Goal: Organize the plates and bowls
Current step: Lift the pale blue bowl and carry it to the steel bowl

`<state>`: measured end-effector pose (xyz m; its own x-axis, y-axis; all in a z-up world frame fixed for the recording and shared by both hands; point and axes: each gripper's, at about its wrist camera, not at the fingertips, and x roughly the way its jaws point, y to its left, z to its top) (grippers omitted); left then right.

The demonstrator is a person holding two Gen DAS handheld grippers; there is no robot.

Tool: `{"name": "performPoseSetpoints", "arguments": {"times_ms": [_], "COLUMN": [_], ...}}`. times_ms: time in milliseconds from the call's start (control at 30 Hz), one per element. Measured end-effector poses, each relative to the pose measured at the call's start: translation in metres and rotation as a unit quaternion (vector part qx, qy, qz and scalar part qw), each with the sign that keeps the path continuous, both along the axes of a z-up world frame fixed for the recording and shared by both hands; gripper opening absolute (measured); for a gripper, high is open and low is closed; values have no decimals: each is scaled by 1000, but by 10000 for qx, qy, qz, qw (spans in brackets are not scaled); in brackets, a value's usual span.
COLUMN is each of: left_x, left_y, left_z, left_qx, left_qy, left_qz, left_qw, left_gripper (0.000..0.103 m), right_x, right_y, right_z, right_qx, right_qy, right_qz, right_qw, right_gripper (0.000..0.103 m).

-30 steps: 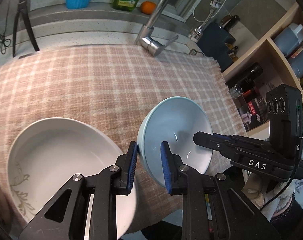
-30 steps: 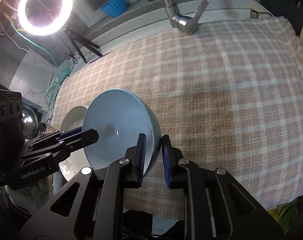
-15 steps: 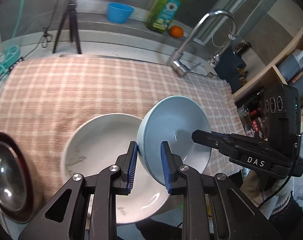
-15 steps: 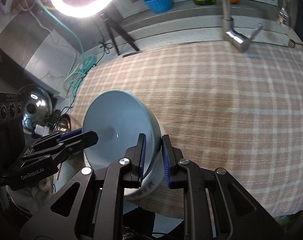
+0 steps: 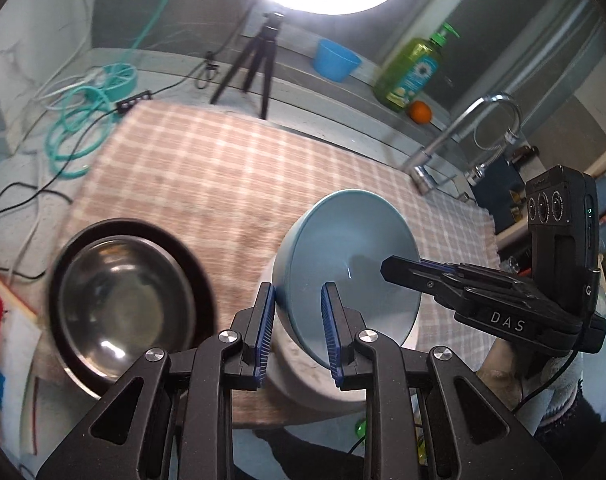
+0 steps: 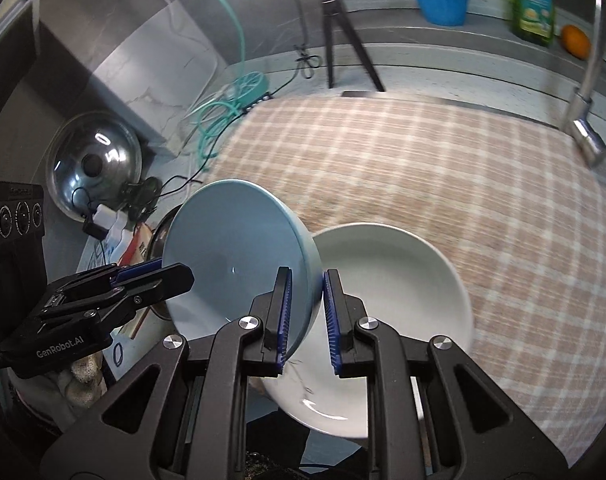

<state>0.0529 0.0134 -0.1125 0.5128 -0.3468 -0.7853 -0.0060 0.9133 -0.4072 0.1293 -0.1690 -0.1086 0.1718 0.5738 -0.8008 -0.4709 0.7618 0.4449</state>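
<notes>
A light blue bowl (image 5: 347,264) (image 6: 231,252) hangs tilted above the checked cloth, held from both sides. My left gripper (image 5: 295,296) is shut on its left rim and appears in the right wrist view as well (image 6: 175,274). Shut on the opposite rim is my right gripper (image 6: 307,280), which reaches in from the right in the left wrist view (image 5: 399,270). A white plate (image 6: 395,292) (image 5: 303,372) lies on the cloth under and just right of the bowl. Further left, a steel bowl (image 5: 123,300) sits in a dark plate at the cloth's edge.
The checked cloth (image 5: 223,176) covers the counter. Behind it stand a tripod (image 5: 259,64) under a ring light, a blue cup (image 5: 335,60), a green soap bottle (image 5: 411,72), an orange (image 5: 419,112) and a faucet (image 5: 455,140). Teal cable (image 5: 83,120) and a pot lid (image 6: 91,168) lie left.
Both grippers have carried the blue bowl leftward over the cloth and slightly up. The white plate now lies beneath the bowl, and the steel bowl has come into view at left.
</notes>
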Motion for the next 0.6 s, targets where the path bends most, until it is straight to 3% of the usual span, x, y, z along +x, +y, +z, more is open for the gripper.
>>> {"name": "performPoseSetpoints", "arguments": {"times_ms": [600], "left_x": [-31], "left_y": [96], "left_z": [-9], "left_qx": [-59], "left_qy": [179], "left_qz": [920], "left_qw": [9956], "left_gripper": [22], "right_x": [-13], "right_y": [114], "right_z": [-9], "right_qx": [-71], "right_qy": [95], "right_qz": [904], "right_qw": [9958], "right_gripper": [17]}}
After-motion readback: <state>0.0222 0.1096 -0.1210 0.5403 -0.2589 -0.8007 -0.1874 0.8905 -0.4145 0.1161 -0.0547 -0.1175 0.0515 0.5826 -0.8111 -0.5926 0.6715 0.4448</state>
